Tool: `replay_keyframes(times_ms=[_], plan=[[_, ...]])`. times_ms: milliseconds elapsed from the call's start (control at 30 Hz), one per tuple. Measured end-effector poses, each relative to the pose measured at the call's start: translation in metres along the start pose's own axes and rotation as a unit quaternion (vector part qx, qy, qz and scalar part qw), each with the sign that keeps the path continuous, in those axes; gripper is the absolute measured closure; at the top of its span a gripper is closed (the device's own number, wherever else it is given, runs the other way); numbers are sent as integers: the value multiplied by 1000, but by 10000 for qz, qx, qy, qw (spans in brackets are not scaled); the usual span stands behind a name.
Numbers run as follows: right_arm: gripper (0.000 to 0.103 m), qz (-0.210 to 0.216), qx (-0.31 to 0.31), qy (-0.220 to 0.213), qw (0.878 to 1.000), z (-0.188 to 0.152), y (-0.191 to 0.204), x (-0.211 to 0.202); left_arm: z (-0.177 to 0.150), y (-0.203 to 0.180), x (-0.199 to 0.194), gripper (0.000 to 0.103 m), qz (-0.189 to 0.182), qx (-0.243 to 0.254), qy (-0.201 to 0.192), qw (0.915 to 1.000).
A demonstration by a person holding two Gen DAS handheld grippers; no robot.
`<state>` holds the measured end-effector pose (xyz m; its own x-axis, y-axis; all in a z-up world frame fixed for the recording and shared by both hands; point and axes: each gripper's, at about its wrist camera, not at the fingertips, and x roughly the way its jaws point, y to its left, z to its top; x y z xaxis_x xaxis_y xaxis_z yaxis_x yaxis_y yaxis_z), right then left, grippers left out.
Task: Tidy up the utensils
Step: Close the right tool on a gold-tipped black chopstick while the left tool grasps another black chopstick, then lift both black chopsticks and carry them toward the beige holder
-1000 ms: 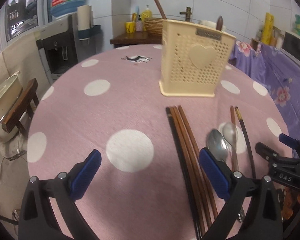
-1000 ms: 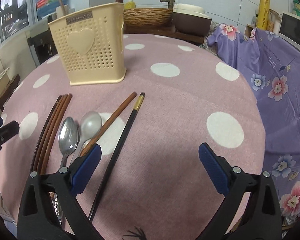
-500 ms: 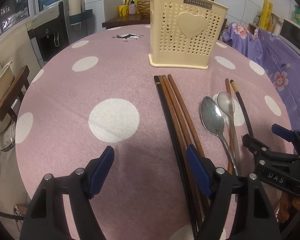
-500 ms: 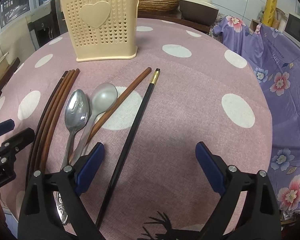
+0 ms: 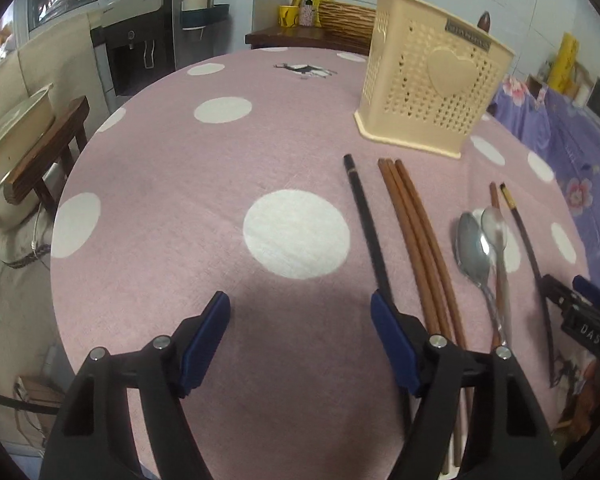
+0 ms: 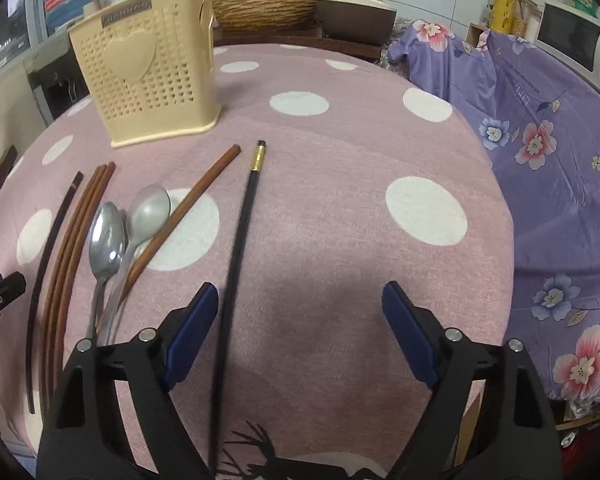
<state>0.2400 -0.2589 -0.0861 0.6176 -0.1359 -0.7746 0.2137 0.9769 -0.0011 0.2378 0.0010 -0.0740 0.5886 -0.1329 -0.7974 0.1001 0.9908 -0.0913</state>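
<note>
Dim indoor light, fisheye-warped edges

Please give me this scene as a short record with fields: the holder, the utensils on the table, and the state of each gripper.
holder: cream perforated holder, upright on the polka-dot tablecloth
chopsticks: three brown chopsticks side by side; one dark chopstick apart on their left; gold-tipped black chopstick; single brown chopstick
spoons: two metal spoons, bowls up, side by side
left gripper: open, empty
right gripper: open, empty

Pink tablecloth (image 6: 340, 184) with white dots; cream holder (image 6: 148, 76) at eleven o'clock; brown chopsticks (image 5: 416, 232); purple floral cloth (image 6: 548, 132).
</note>
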Motion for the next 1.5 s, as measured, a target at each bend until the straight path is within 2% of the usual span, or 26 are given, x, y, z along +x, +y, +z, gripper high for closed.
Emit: replay_keyframes(times_ms=[167, 300, 367, 533, 633, 767, 1000, 1367, 1500], plan=[[27, 164, -153, -56, 9997, 13, 7, 3, 11, -20, 4, 31, -70, 241, -117, 9996], [35, 223, -32, -22, 9997, 26, -1, 13, 21, -21, 15, 40, -205, 84, -20, 9998], [44, 248, 46, 6, 9997, 32, -5, 18, 28, -20, 20, 44, -279, -23, 8, 9996], [52, 329, 54, 14, 9994, 49, -2, 27, 41, -26, 32, 54, -262, -77, 32, 9996], [56, 327, 8, -2, 9995, 54, 3, 30, 45, -28, 40, 55, -275, -113, 120, 9995], [62, 327, -25, 58, 9994, 53, 8, 35, 49, -32, 46, 59, -153, -21, 80, 9998], [66, 242, -47, 113, 9996, 58, 9, 46, 62, -39, 58, 77, 211, 124, -11, 9997], [76, 190, -167, 253, 9994, 69, 19, 62, 66, -40, 61, 78, 361, 101, -44, 9993], [87, 142, -250, 219, 9993, 72, 24, 64, 66, -42, 61, 78, 395, 137, -16, 9991]])
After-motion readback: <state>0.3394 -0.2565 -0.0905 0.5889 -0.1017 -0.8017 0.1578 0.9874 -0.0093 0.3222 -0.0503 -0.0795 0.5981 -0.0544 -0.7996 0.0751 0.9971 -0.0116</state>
